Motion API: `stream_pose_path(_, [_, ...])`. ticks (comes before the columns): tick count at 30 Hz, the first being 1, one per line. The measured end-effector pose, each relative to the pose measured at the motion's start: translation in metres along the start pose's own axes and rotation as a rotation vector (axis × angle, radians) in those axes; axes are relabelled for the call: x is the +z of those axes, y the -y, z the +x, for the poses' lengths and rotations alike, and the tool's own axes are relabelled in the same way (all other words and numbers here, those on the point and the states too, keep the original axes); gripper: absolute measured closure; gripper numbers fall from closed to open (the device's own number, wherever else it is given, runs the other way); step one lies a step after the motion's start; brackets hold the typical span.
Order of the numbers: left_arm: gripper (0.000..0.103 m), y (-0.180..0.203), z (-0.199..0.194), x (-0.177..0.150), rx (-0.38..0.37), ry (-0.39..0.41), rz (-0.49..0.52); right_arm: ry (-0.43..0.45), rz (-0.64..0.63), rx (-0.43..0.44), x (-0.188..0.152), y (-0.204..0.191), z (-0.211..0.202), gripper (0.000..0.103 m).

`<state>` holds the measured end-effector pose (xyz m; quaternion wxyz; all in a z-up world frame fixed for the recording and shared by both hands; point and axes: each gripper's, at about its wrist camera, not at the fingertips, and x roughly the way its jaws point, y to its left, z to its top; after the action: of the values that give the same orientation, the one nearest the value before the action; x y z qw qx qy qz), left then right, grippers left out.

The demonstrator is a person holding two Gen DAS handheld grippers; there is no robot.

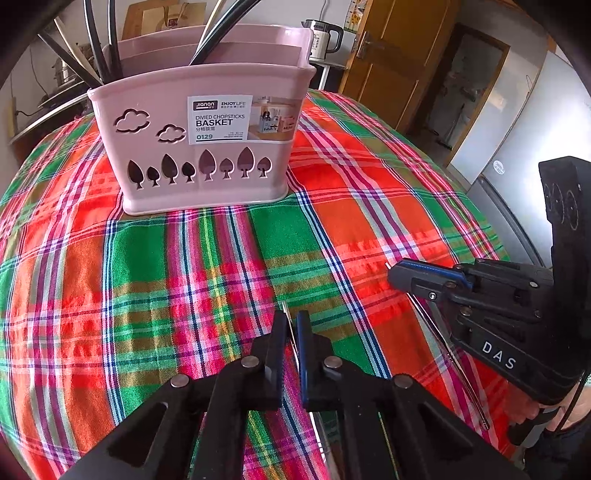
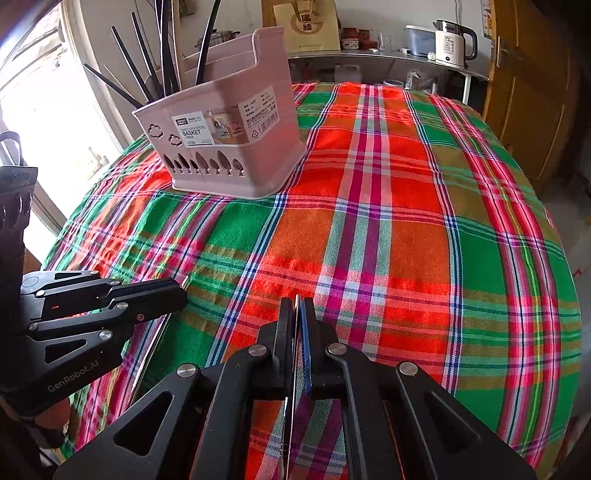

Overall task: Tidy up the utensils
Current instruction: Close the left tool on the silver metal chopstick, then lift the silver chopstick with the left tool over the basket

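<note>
A pink divided chopsticks basket stands on the plaid tablecloth, with several black chopsticks upright in its left compartment; it also shows in the right wrist view. My left gripper is shut on a thin metal utensil whose tip pokes out past the fingers. My right gripper is shut on another thin metal utensil, held edge-on. The right gripper shows in the left wrist view with its utensil trailing back. The left gripper shows in the right wrist view.
The plaid tablecloth covers a round table. Behind it a counter holds a white kettle and a paper bag. A wooden door is at the right, a grey fridge beside it.
</note>
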<state>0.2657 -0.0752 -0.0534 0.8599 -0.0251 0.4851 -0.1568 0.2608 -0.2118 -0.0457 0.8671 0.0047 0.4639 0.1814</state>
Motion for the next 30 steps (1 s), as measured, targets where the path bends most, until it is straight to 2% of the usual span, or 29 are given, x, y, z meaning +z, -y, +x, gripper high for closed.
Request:
stream_pose_path(5, [0.100,-0.001,-0.024,0.010,-0.020,0.048,0.016,0.065,0.003,0.007,0.009,-0.004,-0.025,0.099])
stream_pose_path(13, [0.100,-0.003,-0.101,0.037,-0.045,0.199,0.054,0.216,-0.009,0.018,0.030,-0.017,-0.083,0.099])
stream_pose_path(18, [0.100,-0.006,-0.135,0.043,-0.044,0.275,0.066,0.295,-0.020,0.018,0.040,-0.026,-0.111,0.099])
stream_pose_path(24, [0.100,-0.010,-0.153,0.047,-0.046,0.309,0.068,0.337,-0.027,0.018,0.043,-0.031,-0.126,0.100])
stream_pose_path(30, [0.100,-0.012,-0.157,0.043,-0.046,0.308,0.072,0.347,-0.029,0.018,0.040,-0.034,-0.131,0.100])
